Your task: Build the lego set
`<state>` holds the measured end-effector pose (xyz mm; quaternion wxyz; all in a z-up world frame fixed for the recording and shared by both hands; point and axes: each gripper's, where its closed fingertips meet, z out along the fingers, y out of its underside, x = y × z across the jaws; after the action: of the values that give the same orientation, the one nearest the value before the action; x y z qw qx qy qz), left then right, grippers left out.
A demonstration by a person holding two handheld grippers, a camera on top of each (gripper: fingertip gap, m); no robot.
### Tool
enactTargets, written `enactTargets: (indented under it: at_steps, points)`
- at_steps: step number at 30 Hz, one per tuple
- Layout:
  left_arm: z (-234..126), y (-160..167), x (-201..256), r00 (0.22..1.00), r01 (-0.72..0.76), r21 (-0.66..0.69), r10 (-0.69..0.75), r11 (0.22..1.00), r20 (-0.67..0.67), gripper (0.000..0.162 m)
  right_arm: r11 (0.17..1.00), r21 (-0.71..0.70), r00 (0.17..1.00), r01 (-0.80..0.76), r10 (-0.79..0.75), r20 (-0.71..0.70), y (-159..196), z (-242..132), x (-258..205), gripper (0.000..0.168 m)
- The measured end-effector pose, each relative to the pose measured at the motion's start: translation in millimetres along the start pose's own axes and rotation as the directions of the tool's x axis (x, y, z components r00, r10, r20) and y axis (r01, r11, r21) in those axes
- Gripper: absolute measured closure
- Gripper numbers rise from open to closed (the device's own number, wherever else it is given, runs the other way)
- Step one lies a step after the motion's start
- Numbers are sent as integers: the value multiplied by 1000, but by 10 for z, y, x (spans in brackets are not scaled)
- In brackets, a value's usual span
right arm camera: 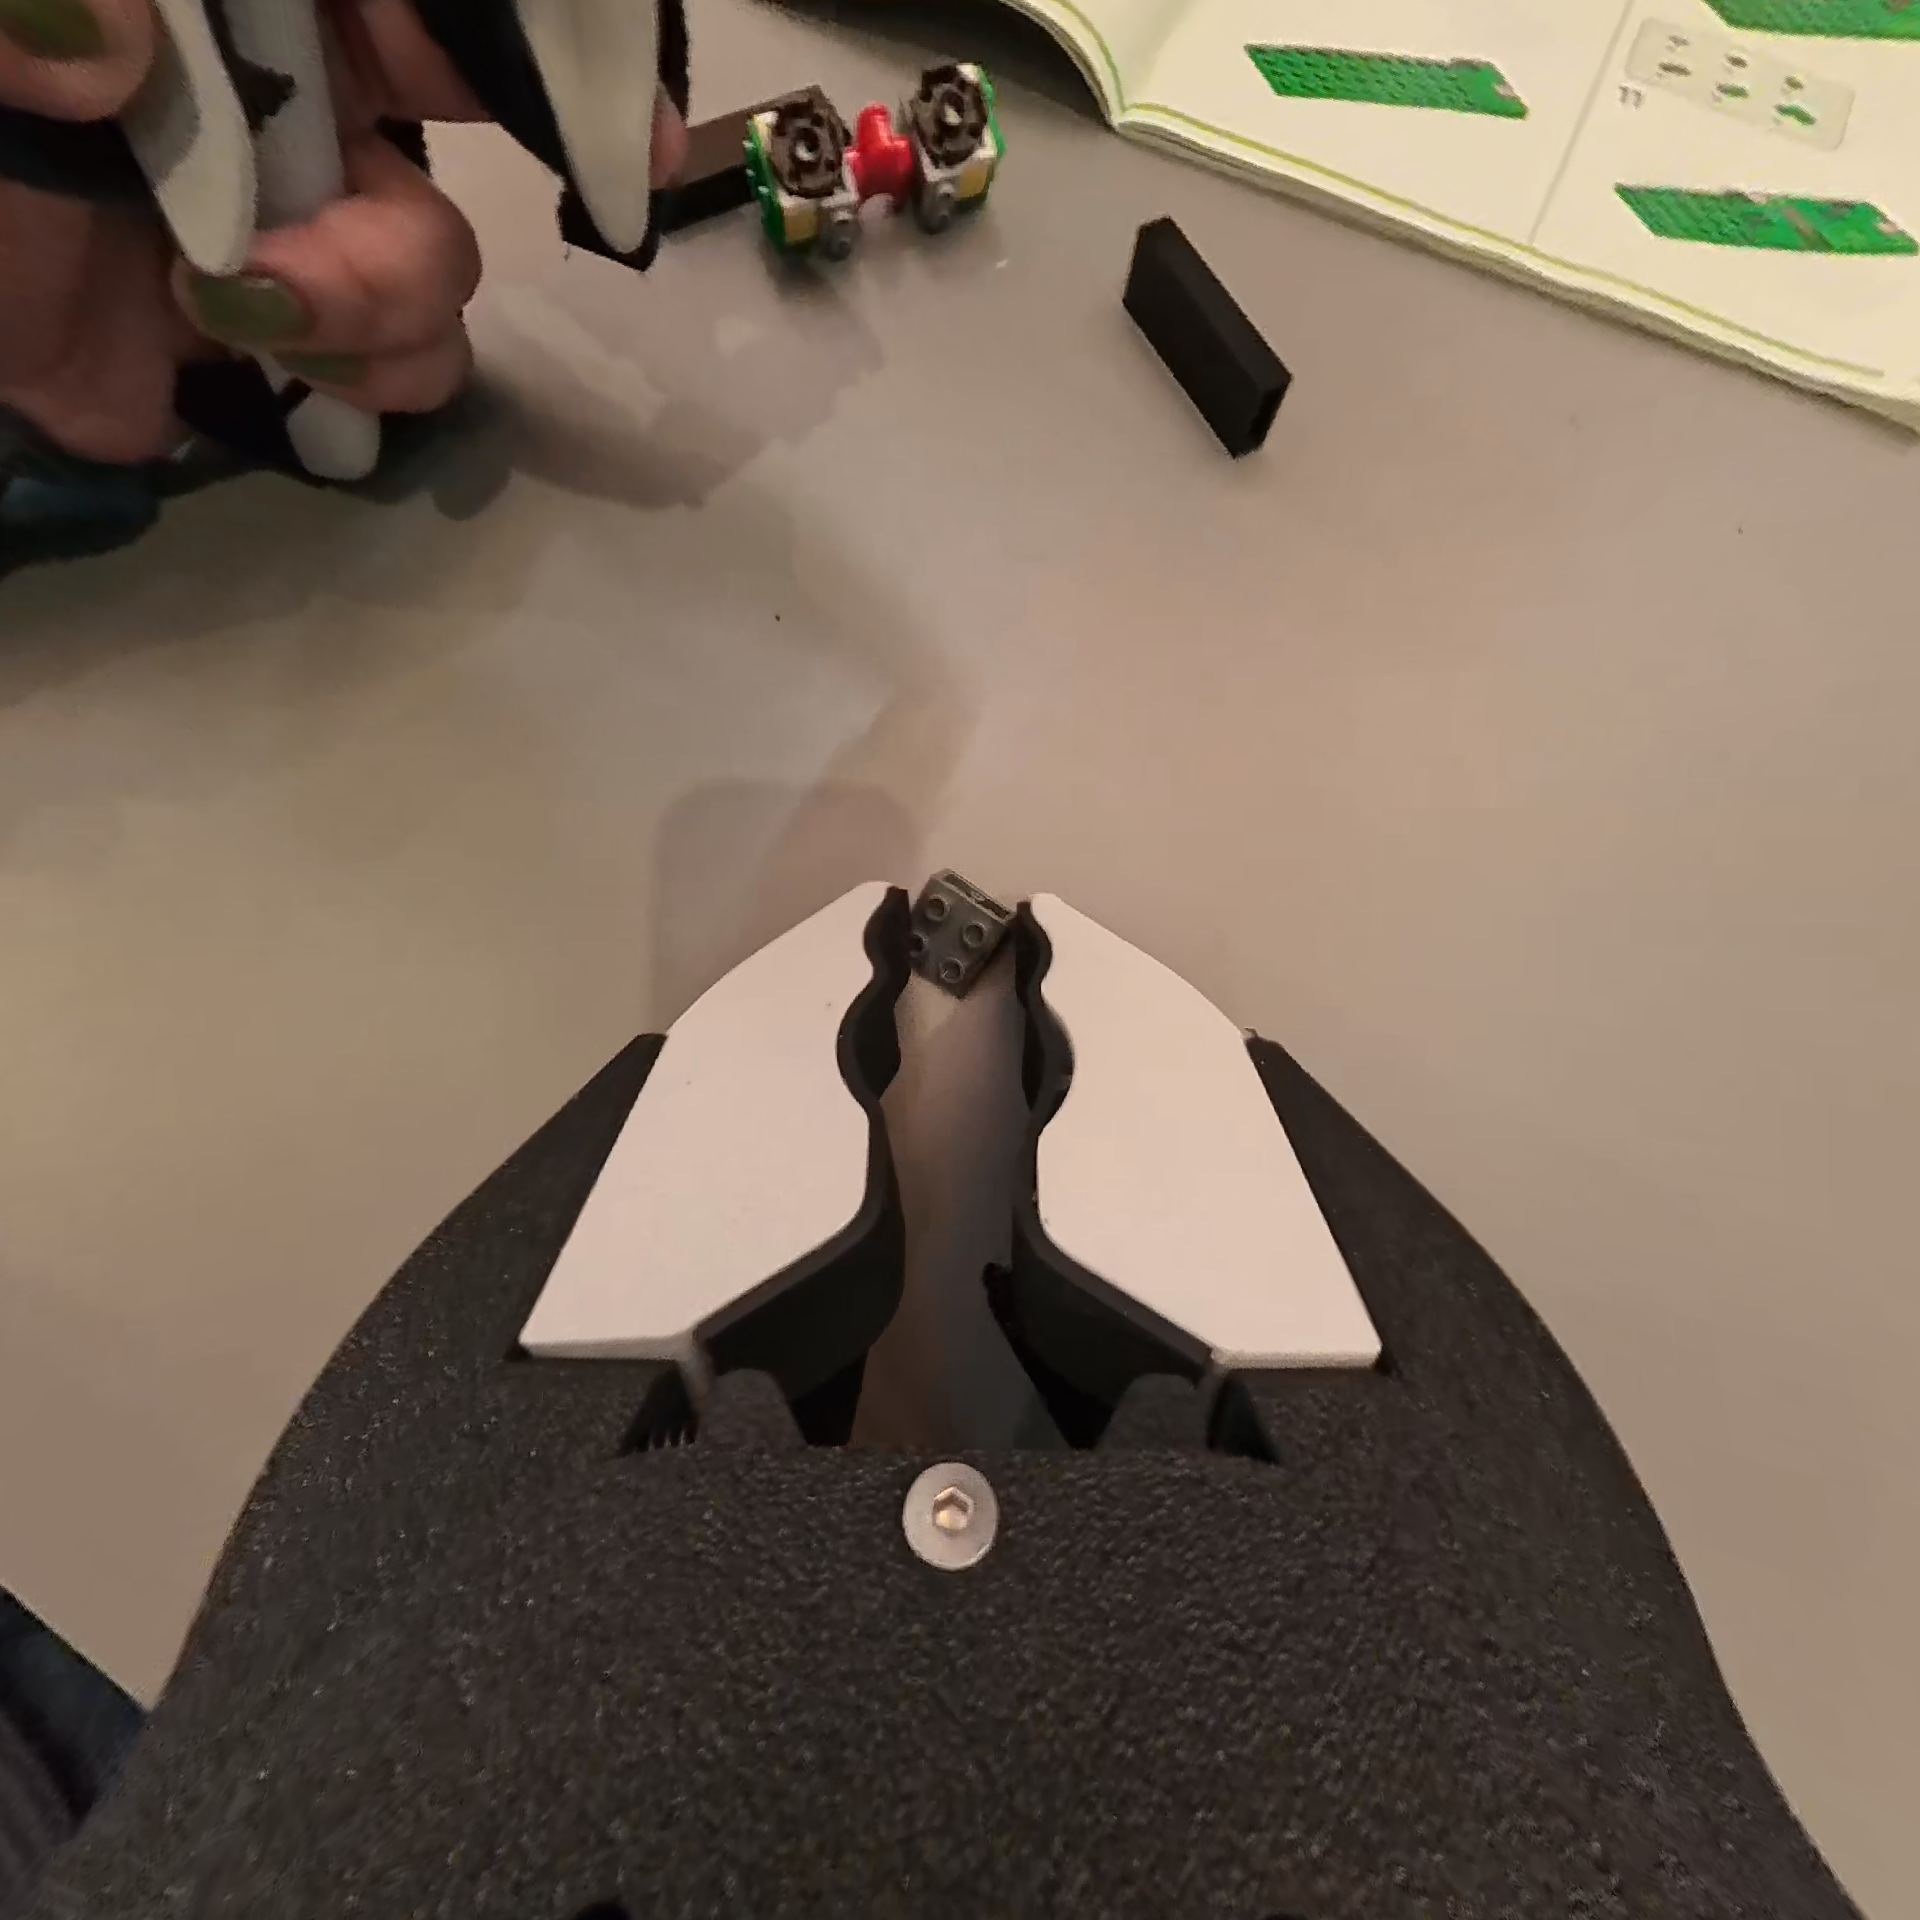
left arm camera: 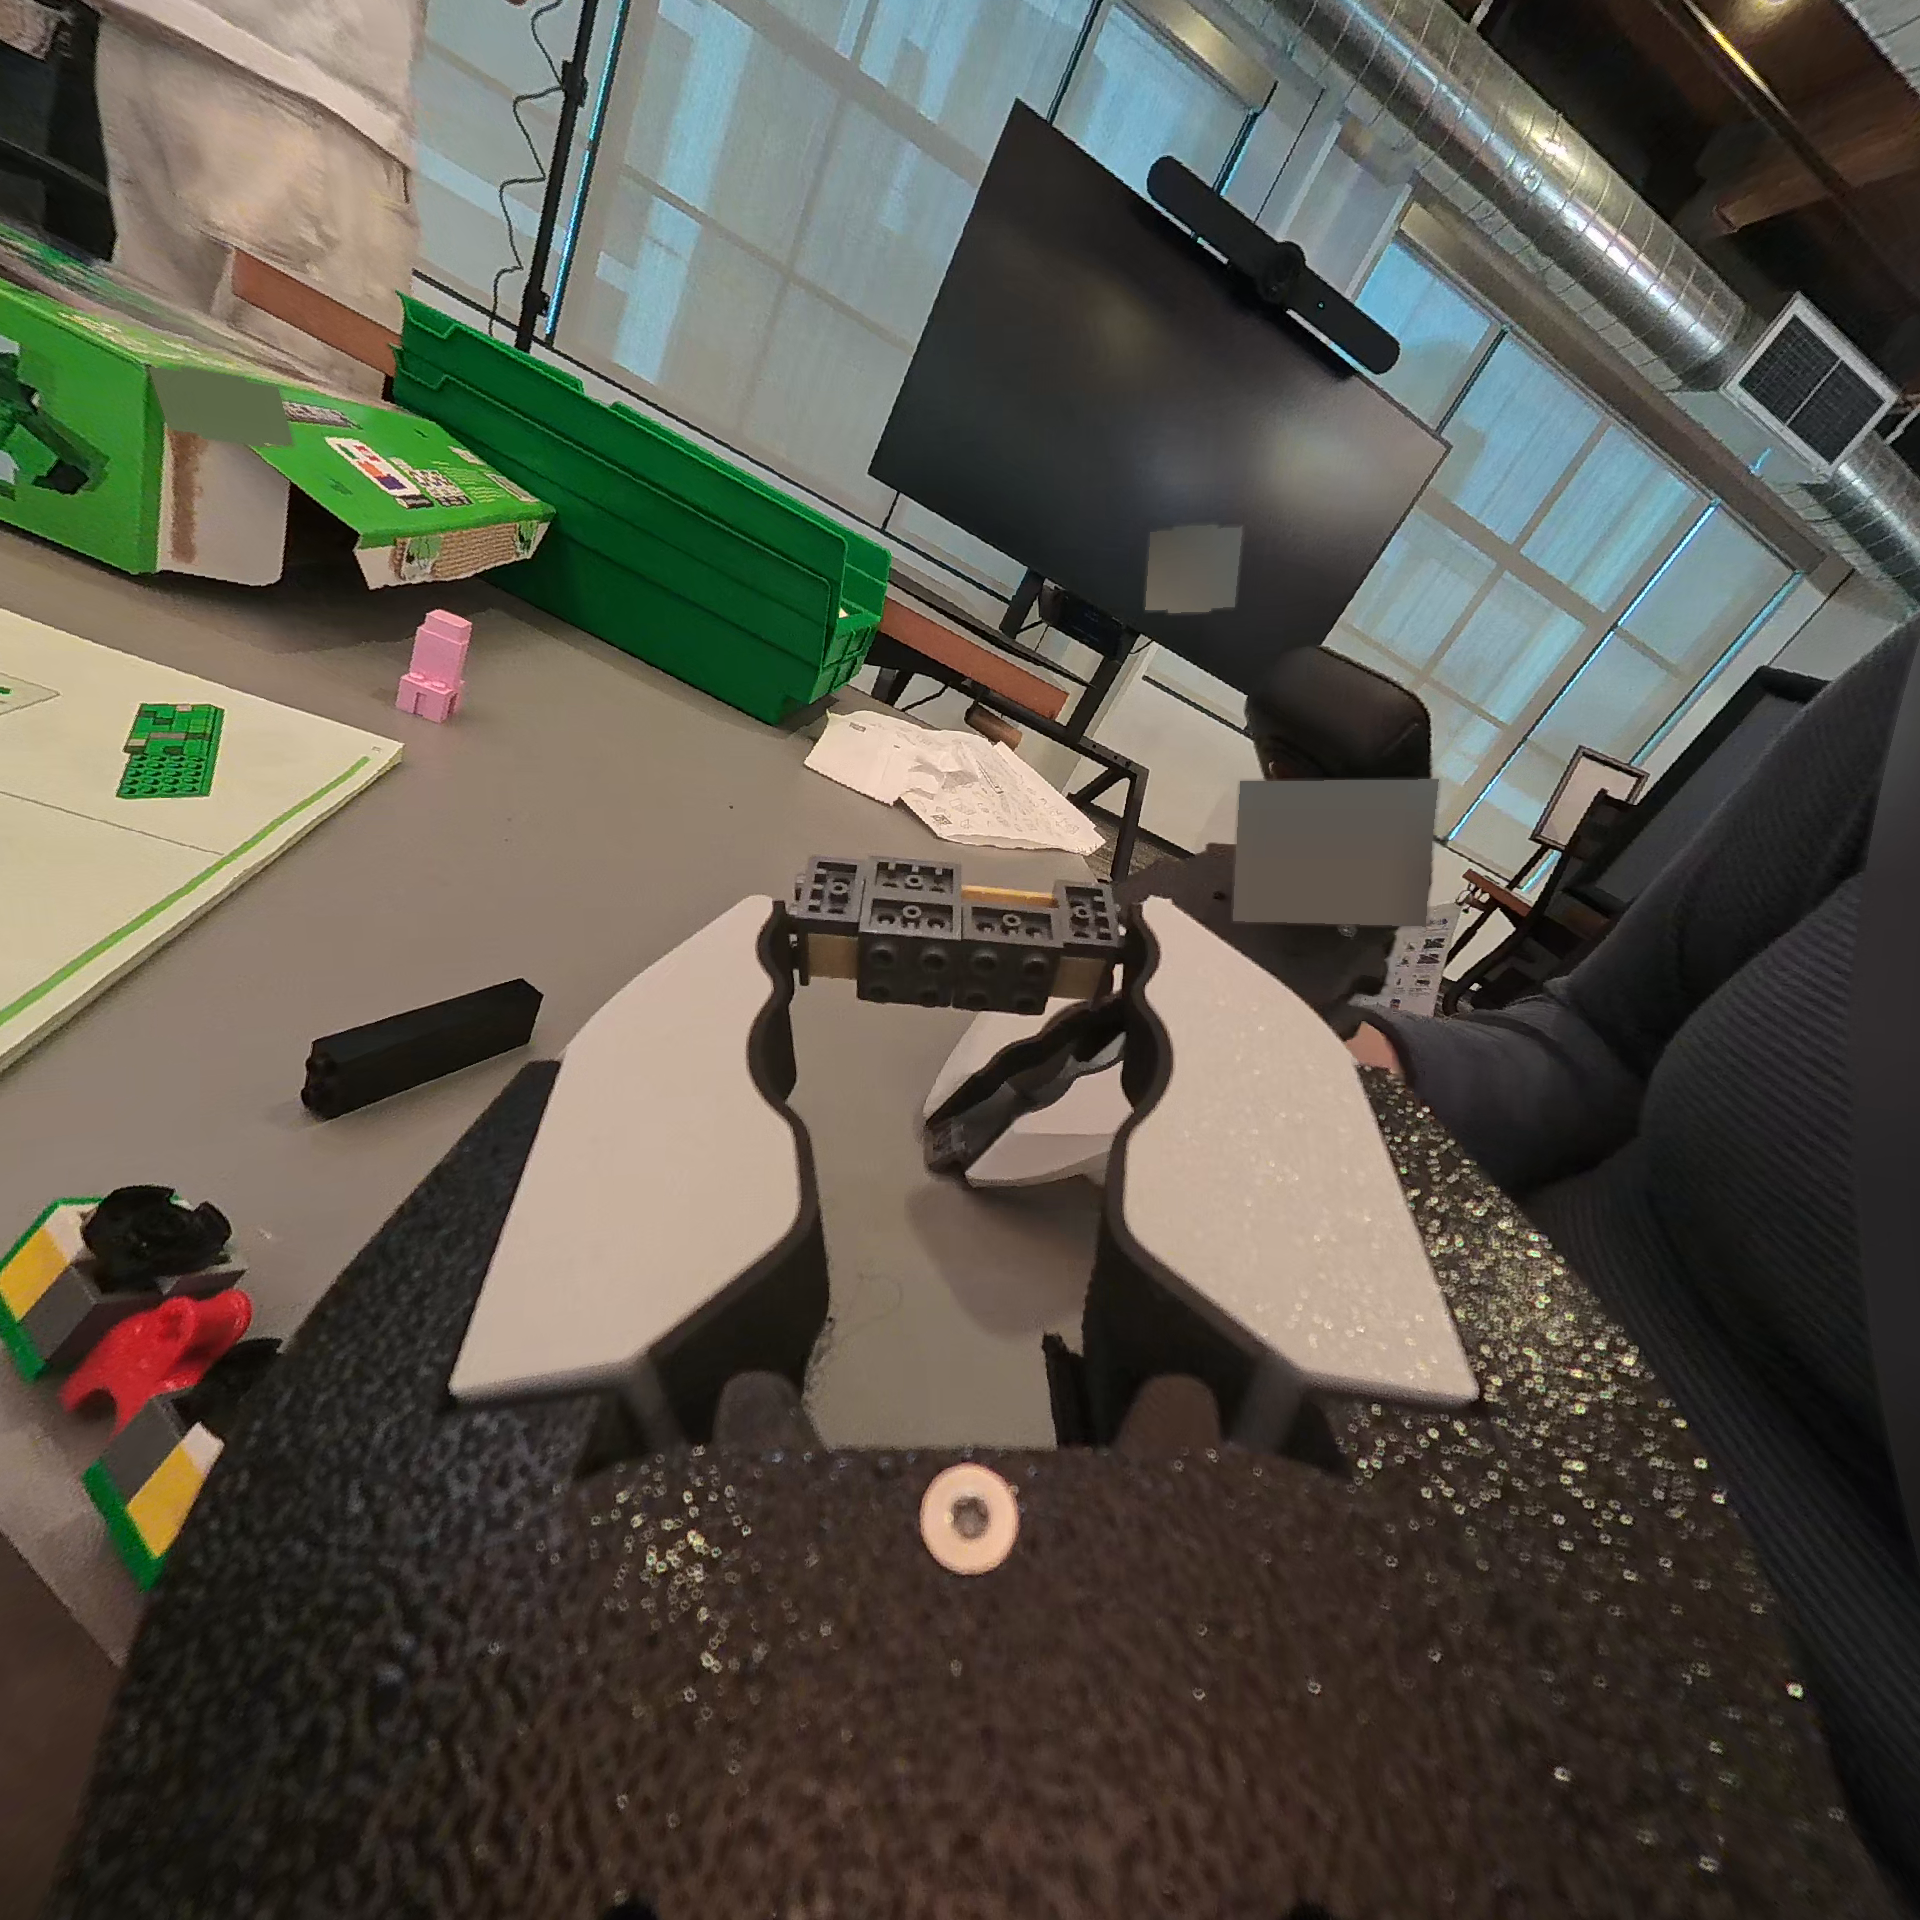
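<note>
dark grey sub-assembly (left arm camera: 956, 940) sits clamped in the left gripper (left arm camera: 951, 951). the right gripper (right arm camera: 958, 940), nearly closed, pinches a small grey brick (right arm camera: 958, 940) not yet attached. judging by that, and the wheeled piece (right arm camera: 873, 166) lying loose far left, much remains.

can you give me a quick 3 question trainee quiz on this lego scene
1. True or false: the left gripper holds a dark grey assembly clear of the table.
2. What does the right gripper pinch? A) a red piece B) a small grey brick C) nothing
3. Fill in: the loose black bar lies between the wheeled red-and-green piece and the open ____.

Key: 1 true; 2 B; 3 instruction booklet
</note>
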<state>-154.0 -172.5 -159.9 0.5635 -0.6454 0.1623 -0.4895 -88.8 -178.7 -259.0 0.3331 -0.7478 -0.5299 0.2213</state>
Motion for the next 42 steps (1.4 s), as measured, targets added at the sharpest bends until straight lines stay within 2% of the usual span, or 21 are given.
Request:
enactTargets:
  at_steps: [4, 7, 10, 12, 14, 18, 22, 25, 28, 34, 38, 42]
  points:
    - [4, 6, 3, 1000, -1, -4, 1, 1000, -1, 101, 981, 49, 967, 187, -192, 164, -70, 41, -84, 150]
    - [6, 9, 4, 1000, -3, -7, 3, 1000, -1, 101, 923, 132, 869, 361, -384, 313, -112, 56, -186, 150]
    - [5, 8, 4, 1000, -2, -7, 2, 1000, -1, 101, 867, 200, 802, 456, -498, 330, -186, 98, -166, 147]
    - [3, 4, 3, 1000, -1, -4, 1, 1000, -2, 101, 887, 191, 830, 421, -461, 313, -226, 126, -130, 133]
    - [0, 0, 2, 1000, 2, 0, -2, 1000, -2, 101, 918, 180, 883, 354, -391, 259, -261, 120, -85, 130]
    - [-1, -2, -2, 1000, 9, 1, -9, 1000, -4, 101, 965, 120, 965, 232, -244, 93, -207, 71, 7, 139]
    - [-2, -3, -1, 1000, 8, 2, -8, 1000, -3, 101, 992, 83, 994, 95, -99, 54, -108, -9, -128, 139]
    - [0, -1, 0, 1000, 7, 1, -7, 1000, -4, 101, 993, 55, 993, 100, -103, 54, -45, -29, -245, 139]
    - [3, 4, 0, 1000, 10, -2, -10, 1000, -4, 101, 992, 54, 994, 111, -112, 11, -50, -21, -227, 139]
    - [5, 7, 2, 1000, 10, -4, -10, 1000, -4, 101, 999, 25, 999, 35, -36, 2, -86, 60, -175, 140]
    - [11, 16, 5, 1000, 11, -10, -11, 1000, -4, 101, 998, 3, 998, 56, -56, -6, -121, 112, -188, 142]
    - [11, 18, 6, 1000, 15, -11, -15, 1000, -6, 101, 994, -7, 994, 111, -111, -8, -144, 138, -218, 156]
